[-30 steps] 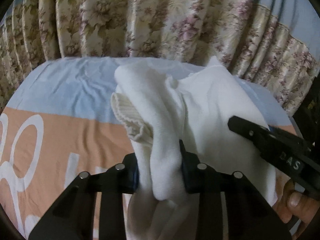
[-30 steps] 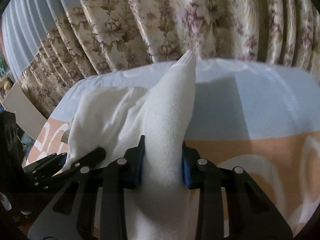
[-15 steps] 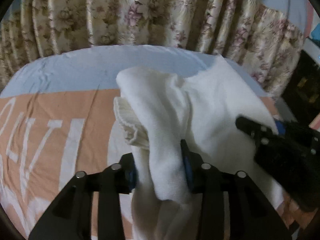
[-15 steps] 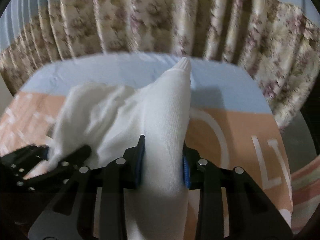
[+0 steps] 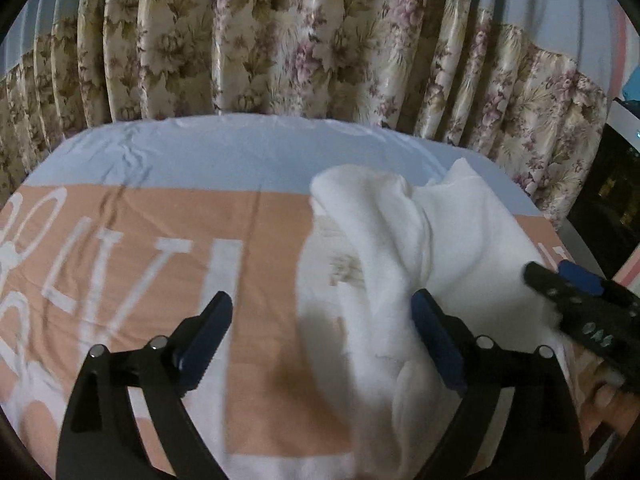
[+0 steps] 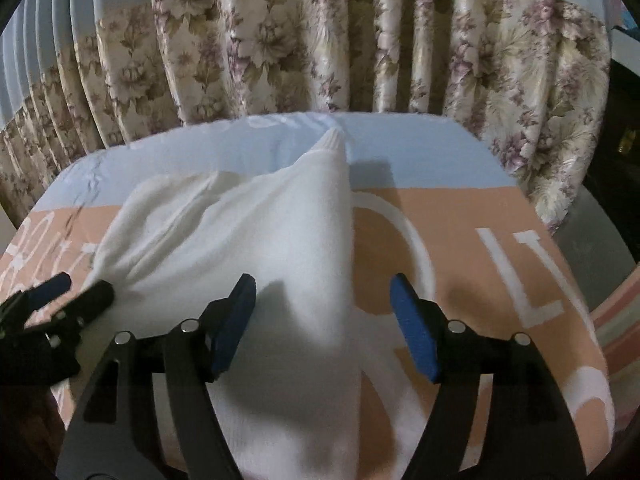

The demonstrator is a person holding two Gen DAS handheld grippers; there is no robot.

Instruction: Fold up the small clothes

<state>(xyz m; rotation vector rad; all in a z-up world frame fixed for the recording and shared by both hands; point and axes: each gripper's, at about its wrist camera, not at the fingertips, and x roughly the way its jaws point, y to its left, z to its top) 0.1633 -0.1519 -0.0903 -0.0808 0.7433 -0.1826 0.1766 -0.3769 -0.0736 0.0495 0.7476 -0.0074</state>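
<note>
The white garment (image 6: 240, 240) lies on the bed (image 6: 460, 220), long axis running near to far, between the two tools. The left tool (image 5: 322, 338) and right tool (image 6: 324, 312) have just spread, pinching nothing; cloth sits loose between each. Floral curtains (image 6: 320, 40) hang beyond.

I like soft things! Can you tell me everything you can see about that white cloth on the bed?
The white cloth looks like soft, fleecy knit, a small garment. It lies bunched on the bed, on its peach and blue cover, with rounded folds and one ribbed end pointing toward the curtain. Both grippers have just been opening. The left gripper has a fold between its jaws that lies against only its right pad. The right gripper has a fold between its pads too, but neither pad presses on it.
</note>
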